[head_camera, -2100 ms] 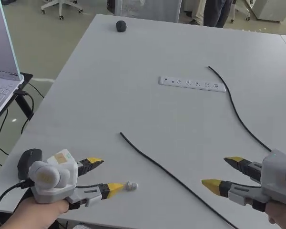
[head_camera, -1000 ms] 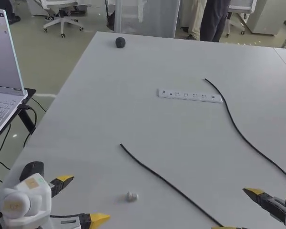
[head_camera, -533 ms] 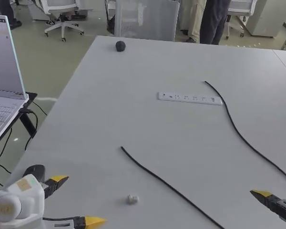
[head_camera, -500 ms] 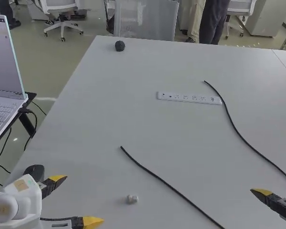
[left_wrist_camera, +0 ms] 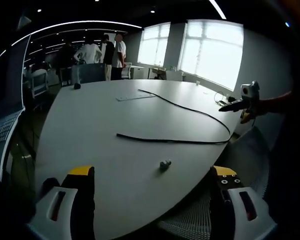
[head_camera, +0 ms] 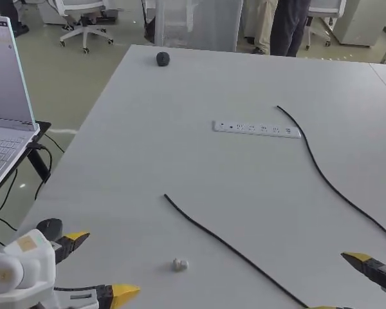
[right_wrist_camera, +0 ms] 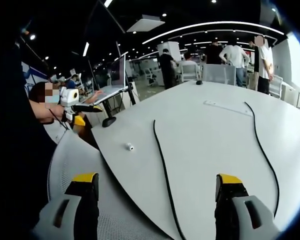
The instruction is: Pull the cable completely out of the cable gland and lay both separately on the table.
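Pale grey workbench top [head_camera: 180, 129]: thin black cable [head_camera: 231, 248] ahead of the wide-open, empty right gripper [right_wrist_camera: 157, 178], small white cable gland [head_camera: 179, 264] lying apart ahead of the equally open, empty left gripper [head_camera: 109, 264]; a stray jaw could probably knock the light gland off the near edge.

A white power strip [head_camera: 257, 129] lies mid-table [head_camera: 167, 148]; a dark round object [head_camera: 163, 59] sits at the far edge; a laptop [head_camera: 3, 122] stands left.

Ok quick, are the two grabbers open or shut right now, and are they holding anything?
Left gripper: open, holding nothing.
Right gripper: open, holding nothing.
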A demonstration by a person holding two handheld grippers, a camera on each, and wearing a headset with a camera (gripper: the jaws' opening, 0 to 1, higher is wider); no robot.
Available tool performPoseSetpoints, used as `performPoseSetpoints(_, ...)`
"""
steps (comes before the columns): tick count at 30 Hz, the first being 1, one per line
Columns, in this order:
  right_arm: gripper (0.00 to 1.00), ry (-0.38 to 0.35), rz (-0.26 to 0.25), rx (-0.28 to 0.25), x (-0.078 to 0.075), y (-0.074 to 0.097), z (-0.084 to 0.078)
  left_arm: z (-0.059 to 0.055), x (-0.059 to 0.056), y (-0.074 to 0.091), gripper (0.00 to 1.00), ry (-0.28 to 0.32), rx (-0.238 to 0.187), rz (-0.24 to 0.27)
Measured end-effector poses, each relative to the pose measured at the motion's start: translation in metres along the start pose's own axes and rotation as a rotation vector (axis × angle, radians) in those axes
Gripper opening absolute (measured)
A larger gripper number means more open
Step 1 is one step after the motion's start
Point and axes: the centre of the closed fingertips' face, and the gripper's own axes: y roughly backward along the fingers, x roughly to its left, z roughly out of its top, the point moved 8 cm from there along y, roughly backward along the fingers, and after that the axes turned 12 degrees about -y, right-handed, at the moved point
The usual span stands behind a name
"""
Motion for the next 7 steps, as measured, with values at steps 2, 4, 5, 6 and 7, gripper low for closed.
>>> performPoseSetpoints(2,0.99,-0.002,-0.001,0.000,-0.0005,0.0001,0.0001,0.0037,0.0011,-0.0003,0.96,0.002,-0.011,0.002)
performPoseSetpoints(4,0.99,-0.002,-0.001,0.002,-0.0001,0.0000,-0.0001,0.0058,0.0014,-0.0009,0.96,0.003,-0.015,0.004)
performPoseSetpoints(5,0.99,-0.001,-0.002,0.001,-0.0002,0.0001,0.0000,0.0064,0.0014,-0.0012,0.96,0.000,-0.016,0.005)
performPoseSetpoints(6,0.99,-0.003,-0.001,0.001,-0.0002,0.0001,-0.0001,0.0070,0.0016,-0.0016,0.96,-0.001,-0.017,0.007)
performPoseSetpoints(7,0.99,-0.005,-0.001,0.001,-0.0004,0.0001,-0.0004,0.0069,0.0020,-0.0020,0.96,0.000,-0.016,0.009)
